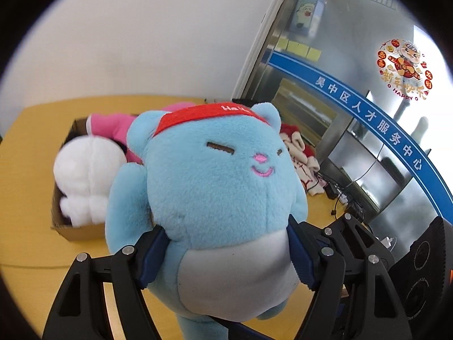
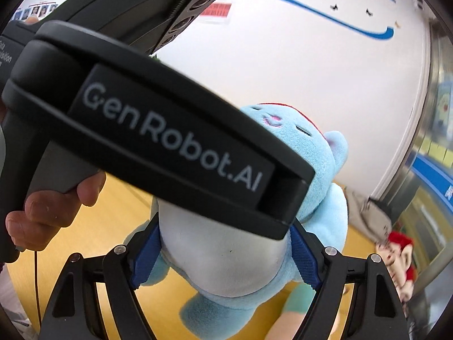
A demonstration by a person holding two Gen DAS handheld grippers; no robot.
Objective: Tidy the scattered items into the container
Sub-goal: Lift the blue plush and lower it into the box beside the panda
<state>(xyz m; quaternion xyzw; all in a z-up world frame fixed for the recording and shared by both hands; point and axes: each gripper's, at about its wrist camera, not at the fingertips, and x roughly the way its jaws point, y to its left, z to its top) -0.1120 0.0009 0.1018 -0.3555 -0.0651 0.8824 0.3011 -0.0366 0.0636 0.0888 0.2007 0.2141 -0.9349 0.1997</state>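
A light blue plush cat [image 1: 209, 175] with a red headband and grey belly is held in the air above the yellow table. My left gripper [image 1: 226, 255] is shut on its belly, blue pads pressing both sides. My right gripper [image 2: 226, 255] is shut on the same plush [image 2: 320, 170] at its belly. The left gripper's black body crosses the right wrist view and hides much of the plush. A cardboard box [image 1: 76, 231] stands behind on the table, holding a white plush [image 1: 85, 170] and a pink plush [image 1: 110, 124].
A red and white plush [image 1: 297, 153] lies on the table at the far right, near cables [image 1: 342, 195] and a glass partition with a blue band [image 1: 368, 113]. The same red plush [image 2: 399, 252] shows in the right wrist view. A white wall stands behind.
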